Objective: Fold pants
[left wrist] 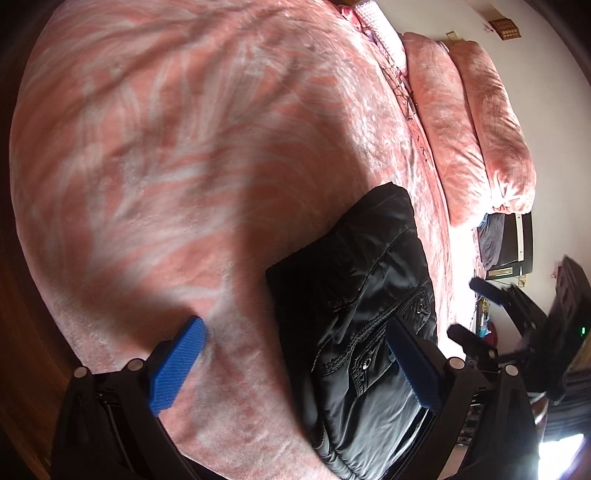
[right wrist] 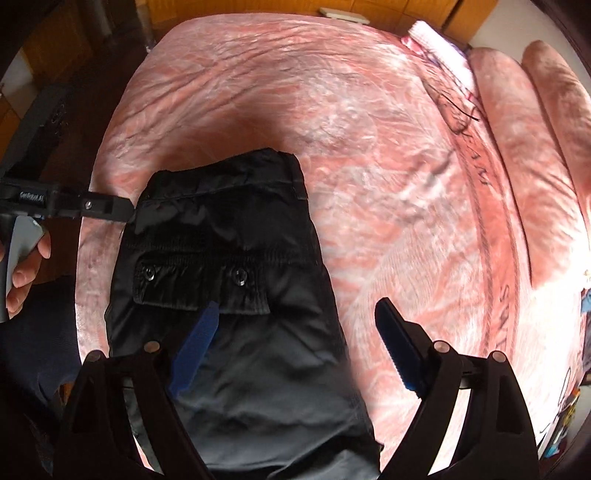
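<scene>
Black pants [left wrist: 354,295] lie folded into a compact stack on the pink bed, with a snap-button pocket flap [right wrist: 192,280] on top. My left gripper [left wrist: 295,325] is open wide just above the bundle. Its right finger [left wrist: 410,365] is over the fabric and its left finger [left wrist: 177,365] over the blanket. My right gripper [right wrist: 297,306] hovers open above the pants [right wrist: 229,240], with nothing pressed between its pads. In the right wrist view, one finger of the left gripper [right wrist: 110,206] reaches the pants' left edge. The right gripper [left wrist: 471,310] shows blurred at the right of the left wrist view.
A pink patterned blanket [left wrist: 184,166] covers the bed. Pink pillows [left wrist: 476,122] lie along the headboard side. A person's hand [right wrist: 26,266] holds the left gripper's handle. Dark furniture [left wrist: 513,243] stands beyond the bed's edge, and wooden cabinets [right wrist: 258,7] behind its far end.
</scene>
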`<state>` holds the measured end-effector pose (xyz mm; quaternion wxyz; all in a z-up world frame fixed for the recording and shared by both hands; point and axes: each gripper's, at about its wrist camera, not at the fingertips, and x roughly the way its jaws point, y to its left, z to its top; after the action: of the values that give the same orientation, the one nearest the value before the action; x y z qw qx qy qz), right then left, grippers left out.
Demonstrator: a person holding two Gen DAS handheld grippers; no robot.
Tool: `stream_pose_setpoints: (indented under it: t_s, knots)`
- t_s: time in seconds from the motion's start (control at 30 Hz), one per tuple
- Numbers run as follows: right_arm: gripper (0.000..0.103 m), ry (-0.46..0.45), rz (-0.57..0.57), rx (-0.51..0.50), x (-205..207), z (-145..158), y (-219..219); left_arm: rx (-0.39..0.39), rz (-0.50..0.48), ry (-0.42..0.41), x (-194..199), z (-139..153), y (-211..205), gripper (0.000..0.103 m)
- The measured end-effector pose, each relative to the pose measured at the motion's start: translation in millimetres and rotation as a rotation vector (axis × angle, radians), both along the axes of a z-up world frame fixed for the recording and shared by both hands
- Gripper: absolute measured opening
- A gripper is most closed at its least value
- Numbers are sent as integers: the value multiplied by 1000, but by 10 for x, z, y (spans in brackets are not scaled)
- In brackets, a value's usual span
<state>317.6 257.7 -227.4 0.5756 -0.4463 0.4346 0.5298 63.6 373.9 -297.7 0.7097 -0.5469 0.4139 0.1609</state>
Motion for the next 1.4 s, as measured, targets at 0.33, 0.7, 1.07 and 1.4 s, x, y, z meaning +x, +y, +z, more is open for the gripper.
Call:
stream_pose_setpoints:
  t_s: [0.33, 0.7, 1.07, 1.4]
  knots:
    - [91, 593, -56, -134, 756, -472, 941, -175, 88, -28, -21, -144, 139, 99]
    - [91, 731, 17, -284, 565, -866, 1319, -355, 49, -86, 273, -293, 133, 97]
    - [36, 707, 14, -218, 624, -674, 1152, -229, 37, -104, 238, -128, 48, 40]
    - [32, 588, -8, -85, 506, 169, 761, -49, -68, -148, 351, 600, -148, 37]
